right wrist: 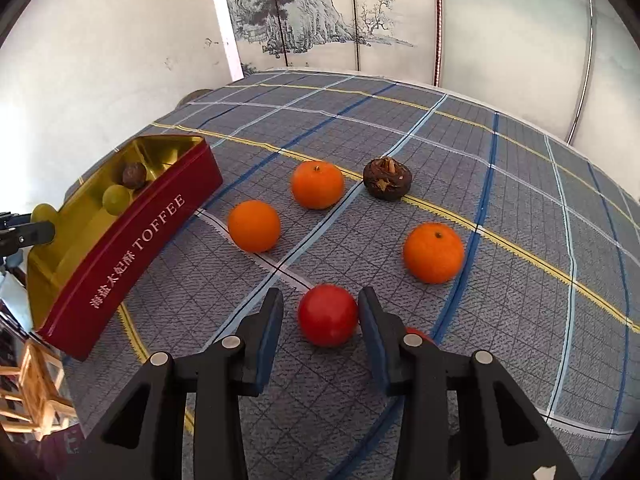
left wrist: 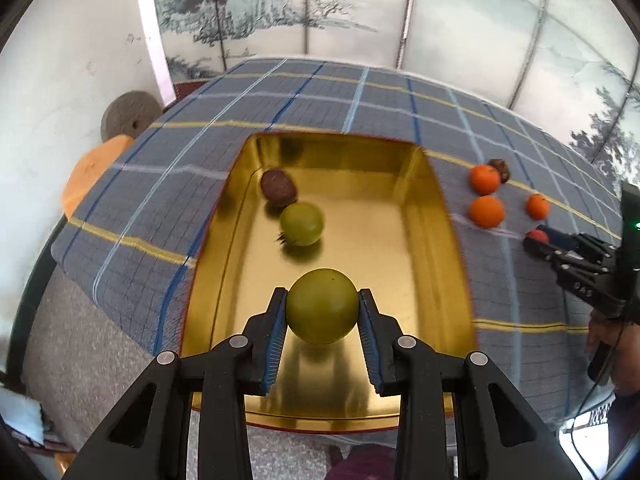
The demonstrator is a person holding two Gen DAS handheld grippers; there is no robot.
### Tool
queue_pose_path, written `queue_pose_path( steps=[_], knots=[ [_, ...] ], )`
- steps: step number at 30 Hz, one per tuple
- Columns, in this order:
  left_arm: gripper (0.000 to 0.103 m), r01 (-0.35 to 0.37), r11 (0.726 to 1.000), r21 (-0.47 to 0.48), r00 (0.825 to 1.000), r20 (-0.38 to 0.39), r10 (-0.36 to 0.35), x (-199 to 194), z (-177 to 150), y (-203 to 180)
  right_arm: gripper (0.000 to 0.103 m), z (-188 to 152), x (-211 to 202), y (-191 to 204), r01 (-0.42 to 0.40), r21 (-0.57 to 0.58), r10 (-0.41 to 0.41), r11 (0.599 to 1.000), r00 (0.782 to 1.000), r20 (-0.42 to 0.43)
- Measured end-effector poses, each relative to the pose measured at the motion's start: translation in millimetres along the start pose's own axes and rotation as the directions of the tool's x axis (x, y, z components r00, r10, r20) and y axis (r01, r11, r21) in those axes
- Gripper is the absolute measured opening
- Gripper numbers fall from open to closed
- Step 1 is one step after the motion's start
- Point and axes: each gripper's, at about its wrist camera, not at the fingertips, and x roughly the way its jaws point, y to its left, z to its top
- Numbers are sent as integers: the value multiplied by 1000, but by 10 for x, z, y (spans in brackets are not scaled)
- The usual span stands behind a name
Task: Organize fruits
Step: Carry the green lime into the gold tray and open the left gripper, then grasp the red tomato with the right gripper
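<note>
The left tool clenches a smooth, firm, roll-prone green fruit at its widest girth above the gold tin, while the right tool straddles, unclenched, a glossy red fruit on the tabletop.

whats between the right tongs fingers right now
A red fruit sits on the checked cloth between the open right tongs, seen in the right wrist view.
</note>
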Motion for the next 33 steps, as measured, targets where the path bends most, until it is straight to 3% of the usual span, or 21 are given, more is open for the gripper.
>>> queue_pose_path(
  steps=[4,9,17,19,21,23,27,33],
  knots=[
    [36,-9,1000,-20,1000,-22,8,106,-61,120,38,0,35,83,43,-32,-42,999,999,10],
    [36,-27,999,-36,999,-31,26,179,-59,192,30,1,27,75,71,-32,-70,997,997,11],
    [38,-101,995,-16,995,-28,101,182,-96,198,30,-5,34,147,109,-66,-109,992,994,5],
    [41,-126,992,-1,992,-18,126,161,-111,183,30,-7,34,150,109,-66,-109,992,994,6],
    [58,-147,989,14,989,2,147,114,-125,160,29,-1,45,150,111,-68,-111,991,994,5],
    [67,-180,983,27,983,45,179,26,-140,126,29,-2,51,154,114,-70,-114,991,993,5],
    [70,-208,976,60,974,108,201,-140,-149,53,29,-4,54,154,120,-74,-120,990,993,5],
    [73,-198,977,83,973,133,186,-260,-160,-13,29,-12,40,166,102,-61,-102,993,995,5]
  ],
)
